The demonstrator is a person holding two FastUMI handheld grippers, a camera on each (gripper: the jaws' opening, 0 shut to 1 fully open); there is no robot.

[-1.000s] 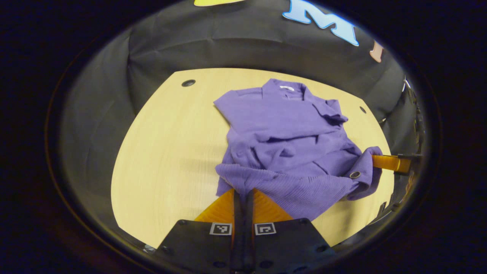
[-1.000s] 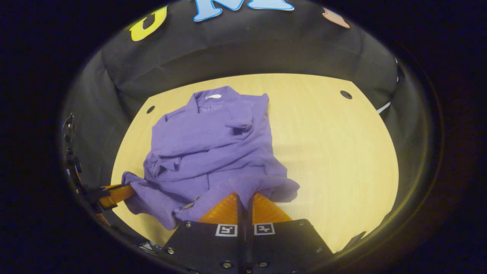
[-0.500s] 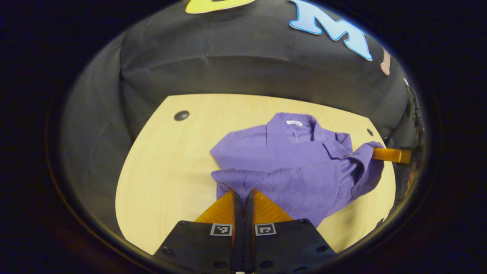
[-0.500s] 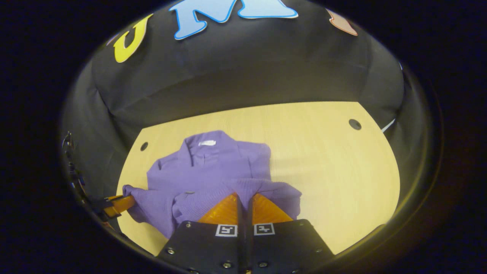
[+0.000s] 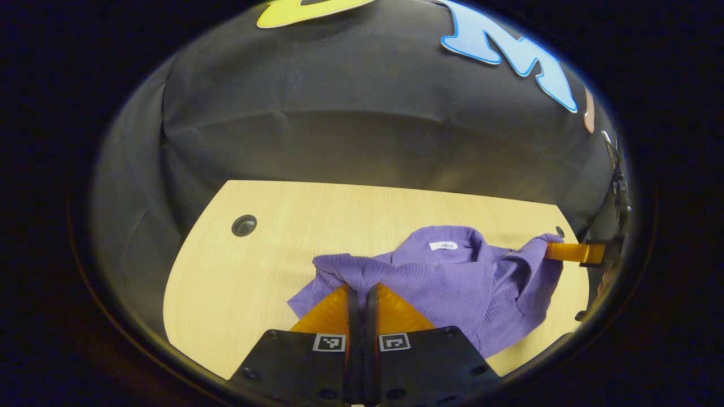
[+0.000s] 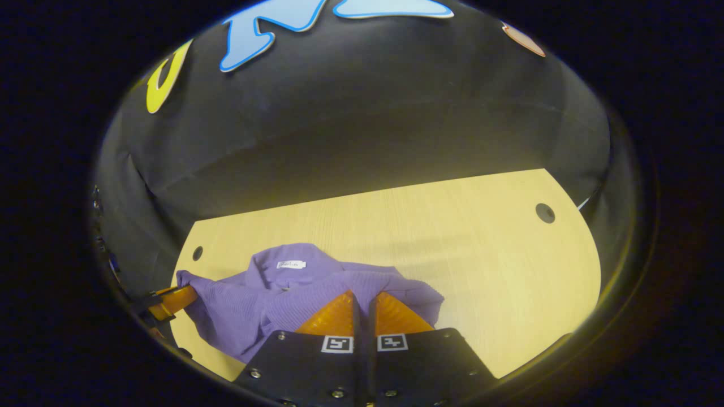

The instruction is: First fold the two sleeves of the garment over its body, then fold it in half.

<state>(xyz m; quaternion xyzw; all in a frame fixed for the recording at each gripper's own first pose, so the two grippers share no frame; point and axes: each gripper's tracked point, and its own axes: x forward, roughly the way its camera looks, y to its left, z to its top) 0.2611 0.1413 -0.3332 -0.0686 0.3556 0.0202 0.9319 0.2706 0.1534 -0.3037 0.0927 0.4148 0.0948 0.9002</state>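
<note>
- A pale wooden table (image 5: 266, 265) stands against the black cloth wall.
- The left gripper (image 5: 362, 289) and right gripper (image 6: 362, 297) each pinch the purple garment (image 5: 452, 282) by its hem.
- The collar (image 5: 447, 242) lies just ahead, across both.

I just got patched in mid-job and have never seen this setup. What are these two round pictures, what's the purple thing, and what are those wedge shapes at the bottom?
There is no robot arm: a person holds a two-finger gripper in each hand, and each carries a fisheye camera looking along its own fingers. The wedges are those fingers. In the left gripper view, the left gripper is shut on the hem of a purple garment on a wooden table. The right gripper view shows the right gripper pinching the hem's other corner. Each view also catches the other gripper at its edge. The hem is lifted toward the collar.
</note>
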